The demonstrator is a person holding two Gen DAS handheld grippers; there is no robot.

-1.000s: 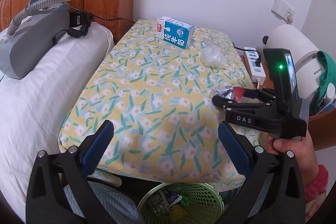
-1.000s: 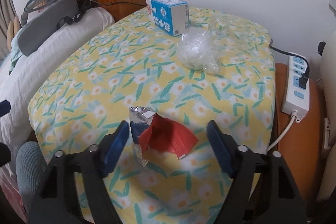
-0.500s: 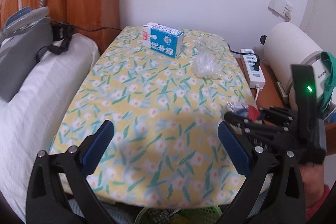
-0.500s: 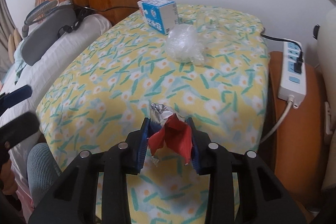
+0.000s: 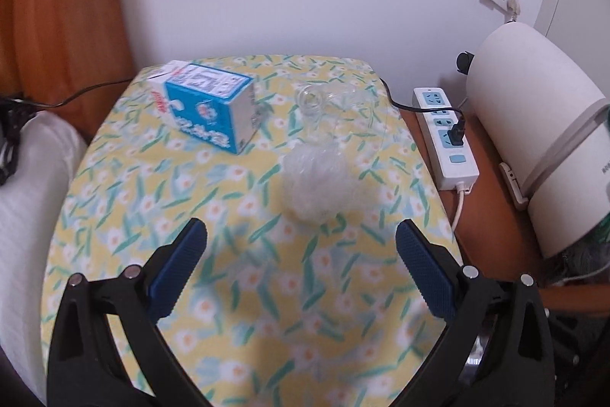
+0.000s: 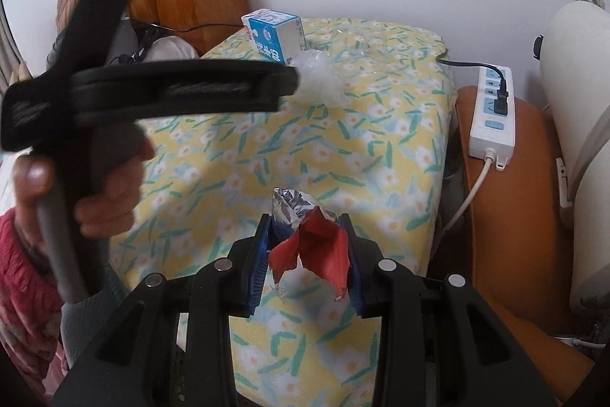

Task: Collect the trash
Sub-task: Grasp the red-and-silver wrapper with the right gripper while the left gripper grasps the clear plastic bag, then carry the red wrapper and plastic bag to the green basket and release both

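Floral tabletop (image 6: 381, 124); right claw (image 6: 309, 246) pinching wrapper (image 6: 316, 243).

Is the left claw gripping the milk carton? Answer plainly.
No. The left claw stands open above the cloth, with the milk carton lying untouched farther back.

A soft matt yellow floral cloth (image 5: 244, 292) bears a smooth printed blue-and-white paper carton (image 5: 207, 111) and a crinkled glossy clear plastic wad (image 5: 314, 184). The crumpled red wrapper with shiny silver foil lining (image 6: 310, 235) sits between ribbed blue pads (image 6: 259, 262); the white power strip (image 5: 444, 136) is smooth plastic.
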